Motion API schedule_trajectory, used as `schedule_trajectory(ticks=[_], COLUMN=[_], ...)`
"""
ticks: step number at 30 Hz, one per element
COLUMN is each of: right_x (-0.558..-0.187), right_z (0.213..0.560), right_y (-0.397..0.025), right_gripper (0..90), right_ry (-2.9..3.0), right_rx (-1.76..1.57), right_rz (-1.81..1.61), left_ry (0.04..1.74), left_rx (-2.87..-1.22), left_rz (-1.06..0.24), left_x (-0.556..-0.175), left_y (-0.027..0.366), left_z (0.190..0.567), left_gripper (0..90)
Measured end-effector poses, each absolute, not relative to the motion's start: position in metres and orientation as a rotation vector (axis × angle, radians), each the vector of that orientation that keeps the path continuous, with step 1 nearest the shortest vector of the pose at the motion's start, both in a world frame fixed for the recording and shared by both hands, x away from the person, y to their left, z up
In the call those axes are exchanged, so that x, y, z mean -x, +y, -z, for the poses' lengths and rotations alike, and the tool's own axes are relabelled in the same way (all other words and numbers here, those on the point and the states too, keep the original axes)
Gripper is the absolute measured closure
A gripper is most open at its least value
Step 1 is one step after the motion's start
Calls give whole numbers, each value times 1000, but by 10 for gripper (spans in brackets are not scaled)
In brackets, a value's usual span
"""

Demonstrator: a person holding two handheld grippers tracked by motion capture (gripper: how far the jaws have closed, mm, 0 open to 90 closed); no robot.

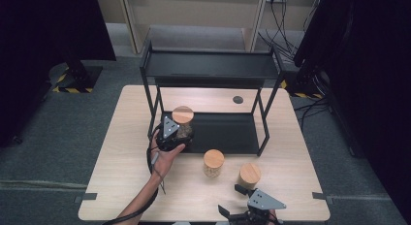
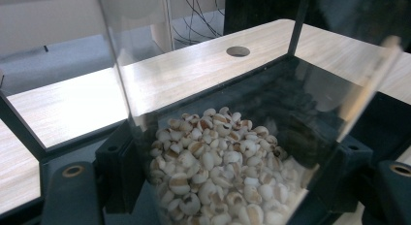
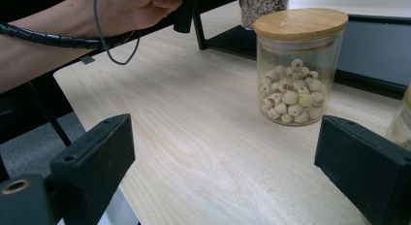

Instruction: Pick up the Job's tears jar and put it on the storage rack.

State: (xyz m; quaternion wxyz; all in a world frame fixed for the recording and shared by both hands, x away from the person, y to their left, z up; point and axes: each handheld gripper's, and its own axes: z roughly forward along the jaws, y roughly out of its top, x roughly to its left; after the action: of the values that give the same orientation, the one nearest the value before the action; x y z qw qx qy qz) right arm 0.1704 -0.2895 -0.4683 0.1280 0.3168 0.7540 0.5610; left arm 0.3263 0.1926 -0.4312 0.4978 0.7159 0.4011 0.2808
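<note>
The left gripper squeezes a jar of seeds at the front left corner of the black shelf. The right gripper is wide open above the table, near another jar.

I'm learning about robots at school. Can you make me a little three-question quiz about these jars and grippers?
1. How many jars have wooden lids?
2. True or false: the right gripper is holding a jar.
3. What does the left gripper hold: A) a jar of grains, B) a spoon?

Key: 1. Three: the held one, the middle jar and the right jar. 2. False, its jaws are open. 3. A, at the black rack.
</note>
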Motion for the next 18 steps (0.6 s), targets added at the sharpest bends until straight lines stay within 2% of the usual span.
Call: schedule_trajectory(ticks=[18], right_x=[-171], right_z=[469], right_y=[-289], right_gripper=[73], right_ry=[2204], right_rx=[-920], right_rz=[-1630], left_ry=[1034], left_rx=[-1720], left_rz=[-694], left_x=[-340], left_y=[185], left_z=[444], left_gripper=[254])
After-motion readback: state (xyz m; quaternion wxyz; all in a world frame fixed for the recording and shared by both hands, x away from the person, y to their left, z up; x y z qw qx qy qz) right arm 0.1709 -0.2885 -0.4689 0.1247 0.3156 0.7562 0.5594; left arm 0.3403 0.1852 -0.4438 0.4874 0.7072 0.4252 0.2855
